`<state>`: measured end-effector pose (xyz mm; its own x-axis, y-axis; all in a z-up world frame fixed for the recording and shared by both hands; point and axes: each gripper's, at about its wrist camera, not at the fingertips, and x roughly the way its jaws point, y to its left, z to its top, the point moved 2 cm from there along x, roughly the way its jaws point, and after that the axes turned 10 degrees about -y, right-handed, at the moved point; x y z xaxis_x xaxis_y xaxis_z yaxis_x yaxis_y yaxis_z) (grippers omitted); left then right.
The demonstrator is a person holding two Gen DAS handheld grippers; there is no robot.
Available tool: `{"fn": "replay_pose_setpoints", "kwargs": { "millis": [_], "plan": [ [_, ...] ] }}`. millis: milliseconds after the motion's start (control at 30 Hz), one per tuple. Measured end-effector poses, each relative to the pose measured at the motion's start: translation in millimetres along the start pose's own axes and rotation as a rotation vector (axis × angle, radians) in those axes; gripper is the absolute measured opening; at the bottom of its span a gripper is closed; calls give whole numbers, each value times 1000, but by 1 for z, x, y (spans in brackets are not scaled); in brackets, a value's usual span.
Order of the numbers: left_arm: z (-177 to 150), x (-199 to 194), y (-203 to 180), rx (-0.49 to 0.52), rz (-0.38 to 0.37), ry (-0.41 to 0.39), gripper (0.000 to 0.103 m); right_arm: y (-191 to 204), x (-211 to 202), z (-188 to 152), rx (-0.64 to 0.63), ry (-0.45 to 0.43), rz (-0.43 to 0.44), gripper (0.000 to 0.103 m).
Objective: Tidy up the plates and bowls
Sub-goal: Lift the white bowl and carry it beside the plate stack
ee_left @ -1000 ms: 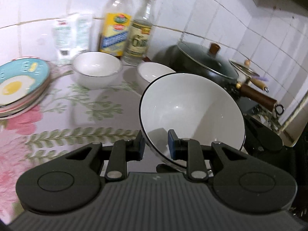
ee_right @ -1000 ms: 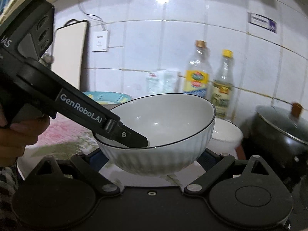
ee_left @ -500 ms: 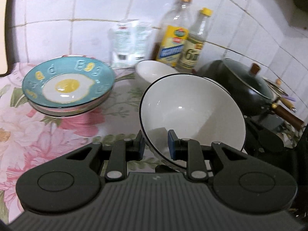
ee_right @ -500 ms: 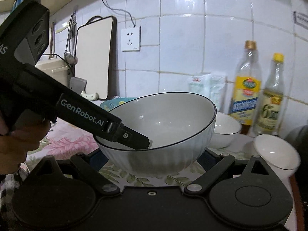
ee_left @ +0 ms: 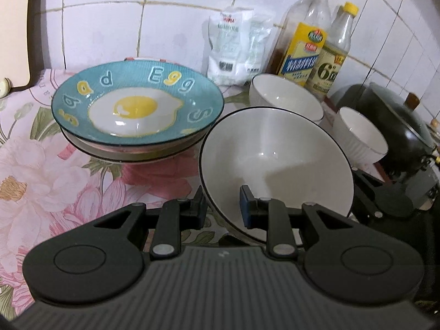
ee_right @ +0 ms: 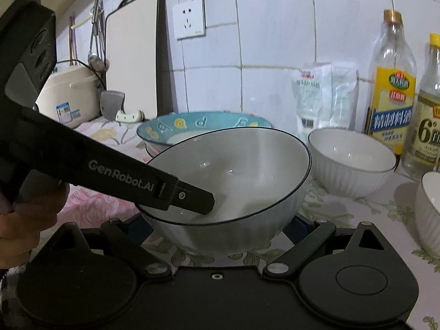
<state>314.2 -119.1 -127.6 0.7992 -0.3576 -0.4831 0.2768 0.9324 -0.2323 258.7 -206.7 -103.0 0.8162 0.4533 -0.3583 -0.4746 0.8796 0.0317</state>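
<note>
A large white bowl (ee_left: 275, 159) with a thin black rim hangs tilted above the flowered counter. My left gripper (ee_left: 222, 206) is shut on its near rim, one finger inside and one outside. In the right wrist view the same bowl (ee_right: 233, 170) sits between the fingers of my right gripper (ee_right: 216, 225), whose pads press its ribbed sides. The left gripper's finger (ee_right: 192, 196) reaches into it from the left. Just left of the bowl stands a stack of plates (ee_left: 137, 104) topped by a blue fried-egg plate (ee_right: 176, 129). Two smaller white bowls (ee_left: 286, 96) (ee_left: 360, 134) rest behind on the right.
Two bottles (ee_left: 302, 41) (ee_left: 335, 49) and a white bag (ee_left: 236, 44) line the tiled wall. A black lidded pot (ee_left: 396, 126) stands at the far right. At the left are a rice cooker (ee_right: 68, 96), a cutting board (ee_right: 132, 55) and a cleaver (ee_right: 112, 104).
Both grippers carried the large bowl leftward along the counter and a little lower. The plate stack is now close beside it and the pot has slid to the right edge of view.
</note>
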Motion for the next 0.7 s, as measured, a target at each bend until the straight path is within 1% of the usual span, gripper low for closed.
{"fn": "replay_pose_setpoints", "kwargs": {
  "millis": [133,300,467,567,700],
  "plan": [
    [-5,6,-2,26,4,19,23,-4,4,-1,-12,47,4,98],
    [-11,14,-2,27,7,54,23,-9,9,-6,10,119,7,98],
    [-13,9,-9,59,32,25,24,-11,4,-9,19,130,-11,98],
    [-10,4,-12,60,41,13,26,-11,-6,-8,-26,117,-36,98],
    [-5,-5,-17,69,56,8,26,-12,-28,-9,-69,98,-59,98]
  ]
}}
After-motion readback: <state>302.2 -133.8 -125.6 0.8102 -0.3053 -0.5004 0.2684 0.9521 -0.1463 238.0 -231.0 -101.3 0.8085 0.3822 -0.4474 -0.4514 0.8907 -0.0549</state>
